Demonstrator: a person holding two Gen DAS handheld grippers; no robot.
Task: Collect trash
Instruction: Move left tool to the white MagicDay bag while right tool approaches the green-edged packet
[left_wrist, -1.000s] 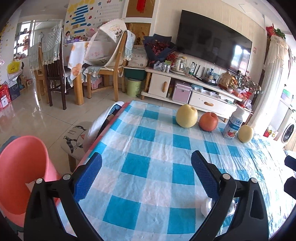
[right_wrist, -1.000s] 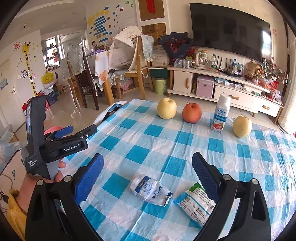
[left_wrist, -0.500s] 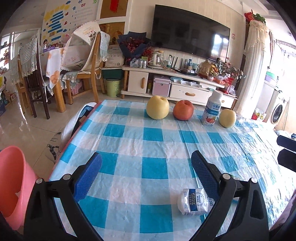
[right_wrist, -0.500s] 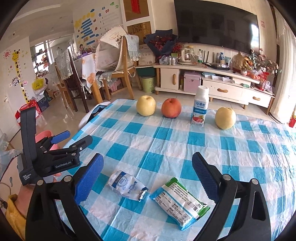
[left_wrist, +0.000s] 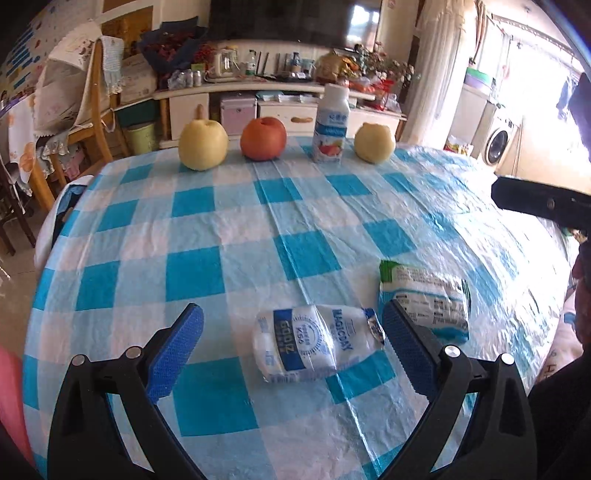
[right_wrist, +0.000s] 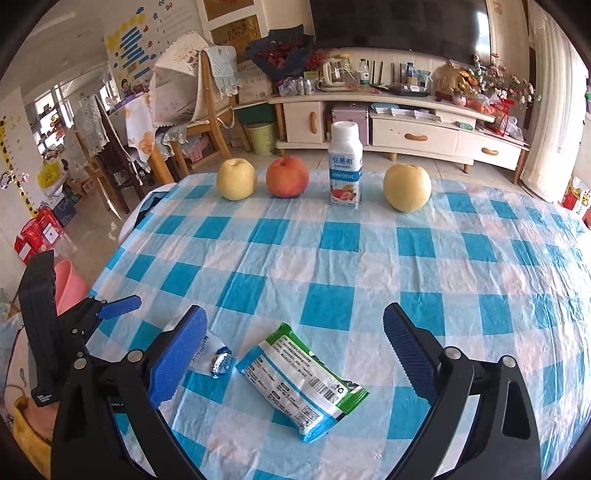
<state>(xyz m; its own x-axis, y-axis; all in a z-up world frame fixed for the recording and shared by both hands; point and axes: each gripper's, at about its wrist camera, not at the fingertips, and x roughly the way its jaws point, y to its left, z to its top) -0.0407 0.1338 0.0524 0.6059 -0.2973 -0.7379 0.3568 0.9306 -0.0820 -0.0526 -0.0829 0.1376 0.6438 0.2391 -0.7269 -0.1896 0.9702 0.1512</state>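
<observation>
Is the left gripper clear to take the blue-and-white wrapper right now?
Probably yes. The left gripper is open with the blue-and-white wrapper lying flat between its fingers; nothing lies over it, though the green packet sits close beside the right finger.

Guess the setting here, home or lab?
Almost certainly a home living-dining room: a TV above a cluttered media cabinet, dining chairs draped with cloths, and a checked tablecloth.

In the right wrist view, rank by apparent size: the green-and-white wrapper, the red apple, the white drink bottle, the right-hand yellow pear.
1. Green-and-white plastic wrapper, though it lies nearest the camera, which inflates it.
2. White drink bottle.
3. Right-hand yellow pear and round red apple: too alike to rank.
</observation>
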